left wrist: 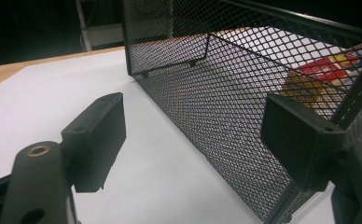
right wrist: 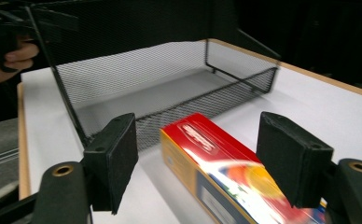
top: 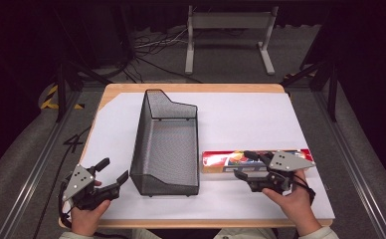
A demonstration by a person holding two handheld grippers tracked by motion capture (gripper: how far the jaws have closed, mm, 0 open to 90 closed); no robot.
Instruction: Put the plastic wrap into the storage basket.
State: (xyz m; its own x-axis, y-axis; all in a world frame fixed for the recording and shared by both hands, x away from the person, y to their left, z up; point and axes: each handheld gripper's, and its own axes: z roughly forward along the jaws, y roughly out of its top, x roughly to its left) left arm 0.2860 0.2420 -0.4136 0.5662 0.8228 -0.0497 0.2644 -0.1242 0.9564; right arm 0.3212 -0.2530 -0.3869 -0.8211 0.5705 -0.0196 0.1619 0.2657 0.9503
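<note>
A long, flat red and yellow cardboard box with colourful print [top: 241, 160] lies on the white paper-covered table [top: 241, 124], just to the right of a black wire-mesh basket [top: 166, 144] and close to its near right corner. The right gripper [top: 246, 164] is held over the box's middle with its jaws spread to either side; in the right gripper view the box [right wrist: 216, 172] sits between the two black pads [right wrist: 116, 158], and no pad is seen touching it. The box is judged not yet grasped, so the work appears to be at its beginning: the closing, the lift and, probably, the placing into the basket are all left to do.

The left gripper [top: 115, 172] is held near the table's front left corner, its jaws wide apart and empty, pointed toward the basket's near left corner. In the left gripper view the mesh wall [left wrist: 226, 121] is seen just ahead of it, not gripped.

The basket is empty, so nothing lies in the way inside it. Its right wall [right wrist: 179, 116] stands between the box and the basket's floor and would have to be cleared. Beyond the table, a metal stand [top: 228, 37] and loose cables [top: 151, 47] lie on the floor, well apart from the work.
</note>
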